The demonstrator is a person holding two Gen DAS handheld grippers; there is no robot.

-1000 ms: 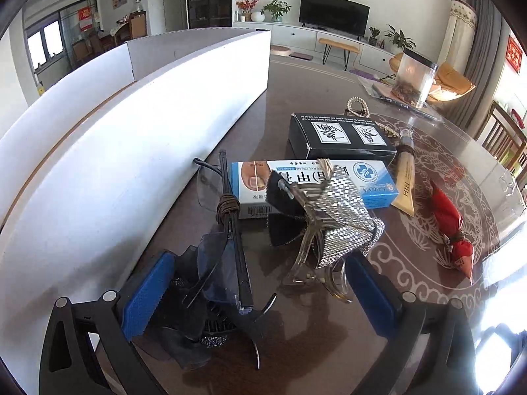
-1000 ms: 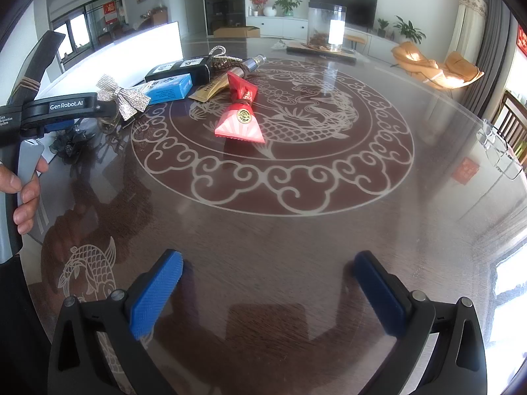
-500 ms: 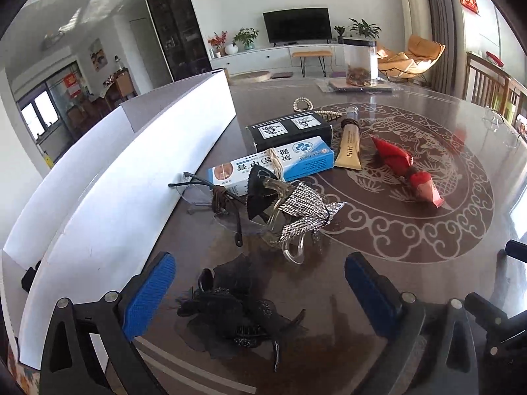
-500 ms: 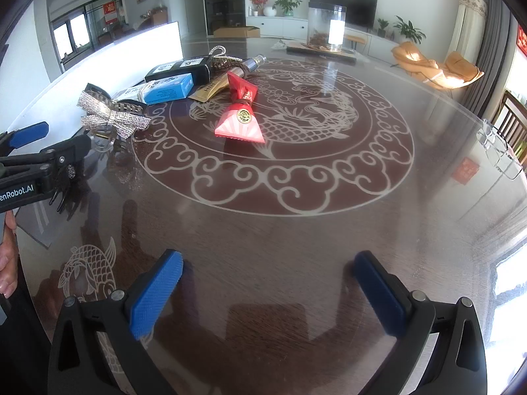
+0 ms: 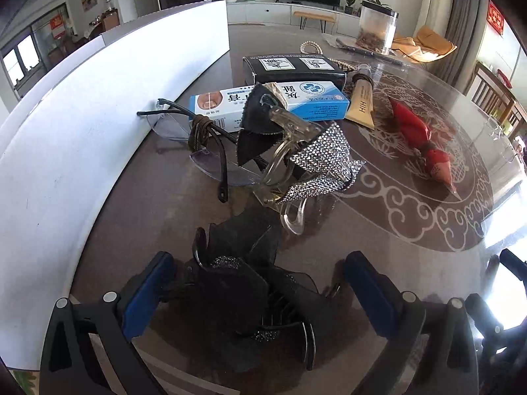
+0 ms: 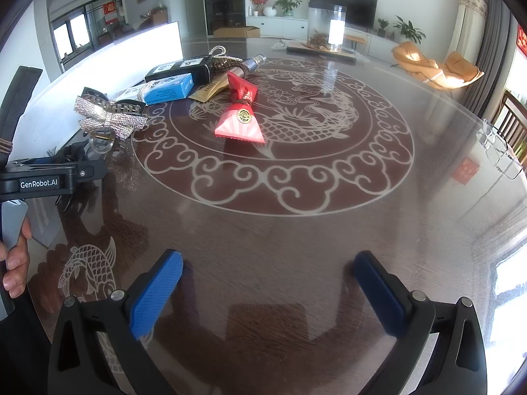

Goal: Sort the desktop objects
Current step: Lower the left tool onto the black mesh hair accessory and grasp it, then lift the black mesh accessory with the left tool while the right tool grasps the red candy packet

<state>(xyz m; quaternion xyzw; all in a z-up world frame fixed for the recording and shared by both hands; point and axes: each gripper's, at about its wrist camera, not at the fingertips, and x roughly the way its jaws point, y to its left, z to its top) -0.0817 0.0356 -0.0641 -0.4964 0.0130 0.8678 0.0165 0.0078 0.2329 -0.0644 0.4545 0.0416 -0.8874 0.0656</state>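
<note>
My left gripper (image 5: 260, 279) is open and low over the table, its blue pads on either side of a black fabric hair claw (image 5: 243, 289) without touching it. Beyond it lie a rhinestone bow hair clip (image 5: 316, 161), glasses (image 5: 204, 141) with a brown tie, a blue-and-white box (image 5: 273, 105), a black box (image 5: 293, 67), a gold tube (image 5: 362, 103) and a red folded fan (image 5: 418, 135). My right gripper (image 6: 266, 283) is open and empty over bare table. The bow clip (image 6: 108, 118), the fan (image 6: 240, 115) and the left gripper's body (image 6: 49, 177) show in its view.
A long white box wall (image 5: 82, 125) runs along the left of the objects. A clear jar (image 5: 377, 28) stands at the far side of the round glass-topped table (image 6: 296, 230). Another pair of glasses (image 6: 500, 154) lies near the right edge.
My left gripper pulled back from the glasses and bow clip, then dropped closer so the black hair claw now sits between its pads. The right gripper has not moved.
</note>
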